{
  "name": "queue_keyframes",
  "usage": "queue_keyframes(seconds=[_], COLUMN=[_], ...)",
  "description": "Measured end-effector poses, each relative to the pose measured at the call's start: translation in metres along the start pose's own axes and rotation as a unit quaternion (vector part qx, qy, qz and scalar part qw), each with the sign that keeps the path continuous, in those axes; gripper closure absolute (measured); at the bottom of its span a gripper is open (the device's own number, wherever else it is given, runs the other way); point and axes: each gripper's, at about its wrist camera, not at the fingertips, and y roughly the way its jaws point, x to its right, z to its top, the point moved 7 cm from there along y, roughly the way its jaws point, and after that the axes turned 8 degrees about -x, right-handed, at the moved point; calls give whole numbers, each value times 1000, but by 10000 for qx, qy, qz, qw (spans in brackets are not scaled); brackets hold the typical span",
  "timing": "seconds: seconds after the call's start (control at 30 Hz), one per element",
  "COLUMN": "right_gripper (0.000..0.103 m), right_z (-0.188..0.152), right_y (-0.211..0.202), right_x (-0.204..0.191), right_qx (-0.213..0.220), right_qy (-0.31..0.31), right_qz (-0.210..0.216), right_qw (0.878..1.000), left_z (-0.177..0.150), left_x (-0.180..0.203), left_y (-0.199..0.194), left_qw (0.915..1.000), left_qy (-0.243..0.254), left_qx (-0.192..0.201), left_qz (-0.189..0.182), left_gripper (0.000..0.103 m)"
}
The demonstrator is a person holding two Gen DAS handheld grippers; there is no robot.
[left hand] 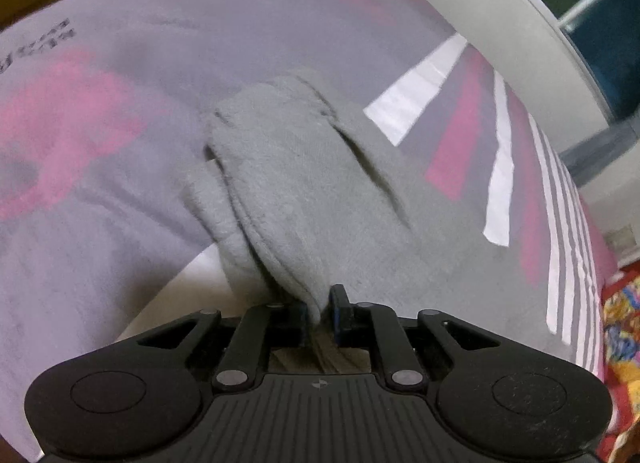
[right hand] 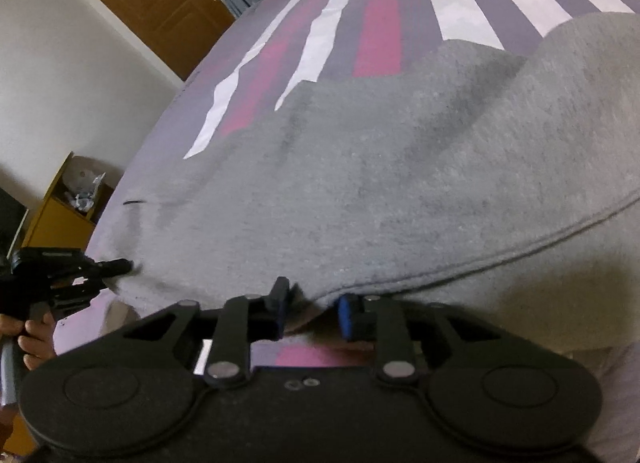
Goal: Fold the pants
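A: Left wrist view first. Where are the pants [left hand: 304,183]?

B: On the bed [left hand: 100,183], grey, bunched into a ridge that runs away from the left claw [left hand: 319,313]. One edge is lifted off the sheet, probably to carry it over for a fold.

A: And that claw?

B: Clenched on the cloth. The fabric is pinched between the pads, with almost no gap left.

A: Now the right wrist view.

B: The pants [right hand: 380,183] spread wide over the striped bed [right hand: 376,23], hem edge nearest the camera. The right claw [right hand: 312,309] sits at that hem. The other claw [right hand: 116,265] grips the far left corner, so the edge looks stretched between the two, I'd say to keep it straight.

A: Is the right one gripping?

B: Its jaws stand slightly apart, with the hem between them. I cannot tell whether the pads press on it.
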Motion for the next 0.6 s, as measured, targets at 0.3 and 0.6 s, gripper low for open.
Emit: queue_keyframes(seconds=[0.3,0.6], right_gripper=[94,69], right_z=[-13,-10], right_y=[6,-11], right_x=[0,-1], right_qx=[-90,43], right_qy=[-495,-525], right_qz=[-511,-496], right_qw=[9974,9974], left_z=[-13,-24], left_x=[-6,33], left_y=[7,-26], left_qw=[9997,9856], left_qy=[120,1098], left_qx=[-92,558], left_qz=[203,1155], left_gripper=[90,89])
